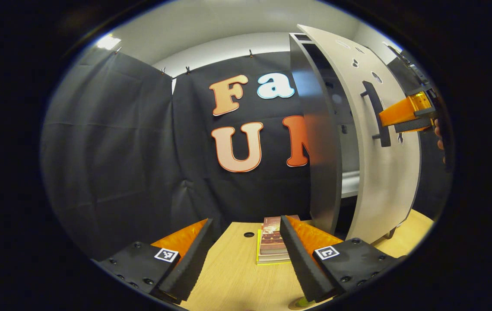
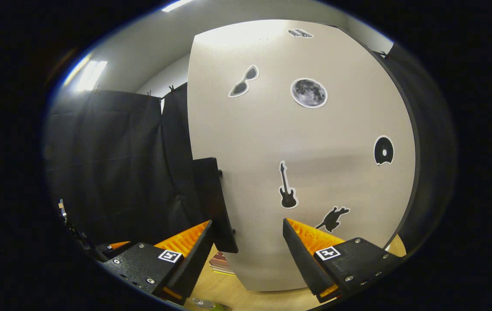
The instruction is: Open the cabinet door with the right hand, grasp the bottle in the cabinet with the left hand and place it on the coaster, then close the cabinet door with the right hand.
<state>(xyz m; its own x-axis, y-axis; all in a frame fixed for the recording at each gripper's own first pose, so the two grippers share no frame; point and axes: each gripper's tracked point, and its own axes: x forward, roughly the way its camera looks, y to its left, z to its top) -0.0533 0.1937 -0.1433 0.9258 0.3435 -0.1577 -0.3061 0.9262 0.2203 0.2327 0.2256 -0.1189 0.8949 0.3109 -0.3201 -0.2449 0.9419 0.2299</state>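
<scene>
Tongs: my right tongs gape wide at the cabinet door handle; my left tongs gape wide, holding nothing, over the worktop.

my left gripper view looks low across the table toward the booth wall, the half-open cabinet door off to its right. my right gripper view faces that same door close up, by its handle.
</scene>
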